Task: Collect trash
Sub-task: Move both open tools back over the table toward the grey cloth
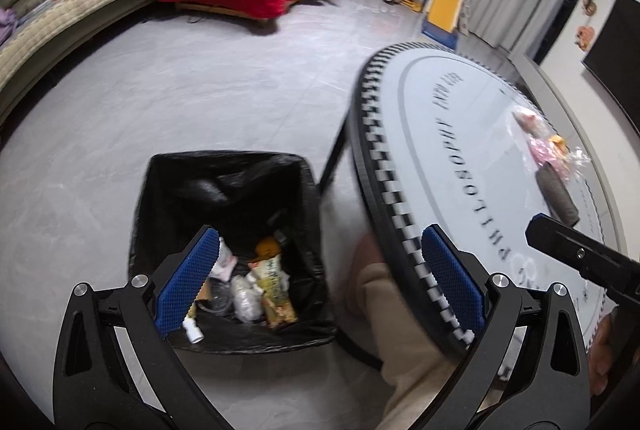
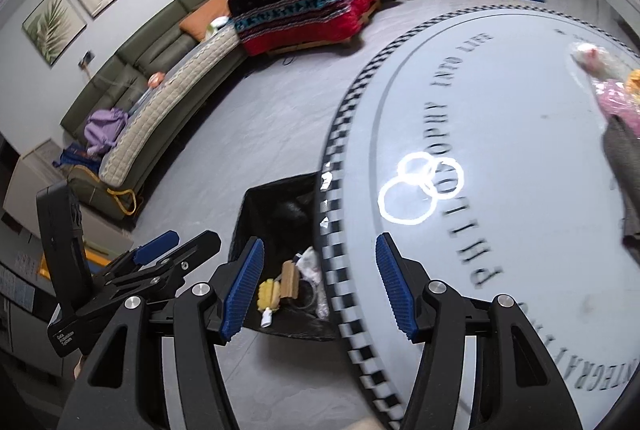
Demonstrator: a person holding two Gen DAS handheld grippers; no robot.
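A lined bin [image 1: 236, 250] is being kept on the floor just left of the round table [image 1: 460, 149]; wrappers [image 1: 272, 290] are lying inside it, and plastic packaging [image 1: 548, 145] on the table's far side.

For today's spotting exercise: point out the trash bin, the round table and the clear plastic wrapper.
trash bin [image 1: 168, 197], left wrist view, left liner wall.
round table [image 2: 500, 133], right wrist view, bare top.
clear plastic wrapper [image 1: 540, 145], left wrist view, pink middle.

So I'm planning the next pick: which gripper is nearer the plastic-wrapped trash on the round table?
Right, as far as these views show. The right gripper hangs over the table's edge, the wrapped trash ahead to its right. The left gripper is over the lined trash bin, beside the round table.
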